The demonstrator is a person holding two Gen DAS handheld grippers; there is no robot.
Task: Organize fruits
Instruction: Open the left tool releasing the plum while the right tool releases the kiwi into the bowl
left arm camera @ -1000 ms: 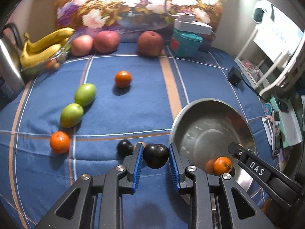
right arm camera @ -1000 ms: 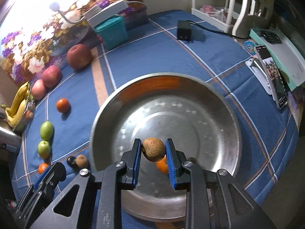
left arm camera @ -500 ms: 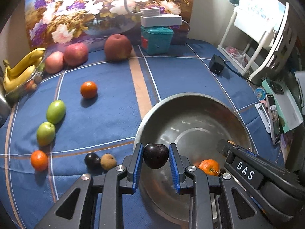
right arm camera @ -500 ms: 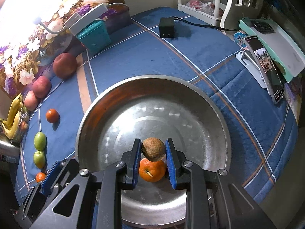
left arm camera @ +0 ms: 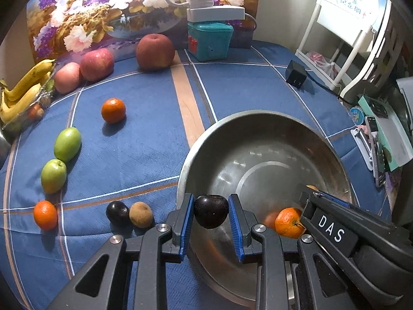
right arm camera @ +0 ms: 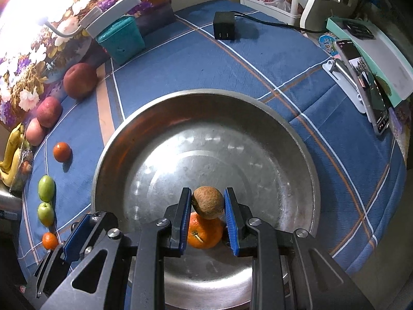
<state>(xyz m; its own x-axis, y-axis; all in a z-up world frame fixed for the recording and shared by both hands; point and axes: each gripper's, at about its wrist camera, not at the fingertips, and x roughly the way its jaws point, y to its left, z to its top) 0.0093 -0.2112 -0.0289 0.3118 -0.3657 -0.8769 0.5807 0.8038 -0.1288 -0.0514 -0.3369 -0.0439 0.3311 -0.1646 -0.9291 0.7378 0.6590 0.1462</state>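
**Both grippers hold fruit over the steel bowl**

The only clearly legible writing is "DAS", in white letters on the black body of the right gripper (left arm camera: 307, 199), seen from the left wrist view. A sheet on the white rack (left arm camera: 343, 20) beyond the table's far right corner carries writing too small to read.

The left gripper (left arm camera: 211, 215) is clenched on a dark plum (left arm camera: 211, 214), its blue pads pressing both sides, above the near left rim of the steel bowl (left arm camera: 232, 126). The right gripper (right arm camera: 207, 205) grips a brown kiwi (right arm camera: 207, 202) over the bowl's near inside, directly above an orange (right arm camera: 205, 233) lying on the bowl floor.

On the blue checked tablecloth (left arm camera: 144, 144), left of the bowl, a second dark plum (left arm camera: 117, 211) and a second brown kiwi (left arm camera: 140, 214) lie touching each other. Further left are a small orange (left arm camera: 45, 214), two green fruits (left arm camera: 60, 162) and another orange (left arm camera: 113, 110). Along the far edge sit three red apples (left arm camera: 155, 51), with bananas (left arm camera: 23, 90) at the far left corner. A teal box (left arm camera: 209, 41) under a white lamp base (left arm camera: 214, 13) stands before a flower painting (left arm camera: 116, 5). A black charger (left arm camera: 296, 77) lies near the far right edge; a phone on a stand (right arm camera: 366, 87) stands at the right edge. The left gripper's frame blocks the bowl's near rim.
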